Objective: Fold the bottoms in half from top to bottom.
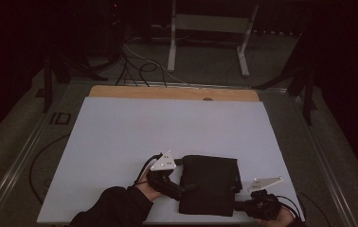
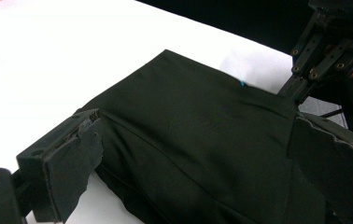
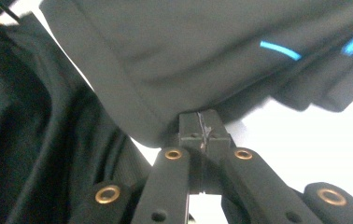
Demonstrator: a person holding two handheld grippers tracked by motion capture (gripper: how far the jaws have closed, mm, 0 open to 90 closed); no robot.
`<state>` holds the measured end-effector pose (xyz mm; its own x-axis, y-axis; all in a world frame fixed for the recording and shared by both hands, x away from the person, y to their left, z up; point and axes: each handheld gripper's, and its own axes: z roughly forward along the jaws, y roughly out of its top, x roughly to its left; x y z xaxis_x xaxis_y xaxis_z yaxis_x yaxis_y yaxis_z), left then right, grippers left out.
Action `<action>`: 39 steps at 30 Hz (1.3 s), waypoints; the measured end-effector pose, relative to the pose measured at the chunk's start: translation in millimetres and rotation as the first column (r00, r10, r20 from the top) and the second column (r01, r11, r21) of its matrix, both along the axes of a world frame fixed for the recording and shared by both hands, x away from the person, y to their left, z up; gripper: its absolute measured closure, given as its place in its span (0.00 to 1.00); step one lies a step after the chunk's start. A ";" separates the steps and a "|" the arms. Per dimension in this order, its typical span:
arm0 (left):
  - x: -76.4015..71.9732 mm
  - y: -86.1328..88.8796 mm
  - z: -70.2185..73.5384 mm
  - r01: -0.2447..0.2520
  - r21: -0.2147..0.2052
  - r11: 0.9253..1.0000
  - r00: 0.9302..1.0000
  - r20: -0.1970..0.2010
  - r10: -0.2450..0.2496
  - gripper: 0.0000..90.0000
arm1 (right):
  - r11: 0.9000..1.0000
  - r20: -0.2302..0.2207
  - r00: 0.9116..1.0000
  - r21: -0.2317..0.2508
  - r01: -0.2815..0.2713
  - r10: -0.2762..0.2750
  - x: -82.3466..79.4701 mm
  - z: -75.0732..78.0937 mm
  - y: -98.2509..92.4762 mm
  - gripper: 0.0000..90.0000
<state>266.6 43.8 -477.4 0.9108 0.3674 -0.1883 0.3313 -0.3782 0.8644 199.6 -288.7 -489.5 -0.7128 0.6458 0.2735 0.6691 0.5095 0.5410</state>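
high view shows right gripper (image 1: 239, 204) pinching the folded black cloth garment (image 1: 210, 182) at its right edge, left gripper (image 1: 185, 188) open around the left edge.

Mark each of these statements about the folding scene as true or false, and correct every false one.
1. The dark garment lies folded on a white sheet. True.
2. The right gripper has its jaws wide apart. False: its jaws are shut, pinching the garment's edge.
3. The left gripper has its jaws spread, with the garment between them. True.
4. The garment lies at the far edge of the sheet, by the wooden board. False: it lies near the person's edge of the sheet, far from the board.
5. The garment carries red markings. False: the markings seen in the right gripper view are light blue.
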 end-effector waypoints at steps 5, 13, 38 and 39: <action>0.5 -2.5 -4.7 0.005 0.013 1.000 1.000 -0.010 -0.005 0.05 | 0.990 0.079 0.991 -0.078 0.117 -0.111 5.1 0.8 -13.0 0.91; 4.8 -3.1 -5.9 -0.009 0.033 0.999 1.000 0.002 0.009 0.04 | 0.974 0.195 0.959 -0.054 0.220 -0.206 17.3 7.8 -19.2 0.78; 16.6 -6.3 7.9 -0.092 0.049 0.995 0.996 0.004 0.091 0.01 | 0.974 0.307 0.924 0.073 0.216 -0.227 49.9 26.2 4.1 0.14; 17.5 -6.4 8.0 -0.088 0.035 0.996 0.996 -0.008 0.088 0.01 | 0.973 0.313 0.921 0.074 0.218 -0.230 51.0 25.4 4.9 0.14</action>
<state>284.1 37.4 -469.4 0.8729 0.4523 -0.1827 0.3729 -0.3773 0.8477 250.6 -283.9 -464.2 -0.6040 0.7927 0.0833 0.5534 0.3418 0.7596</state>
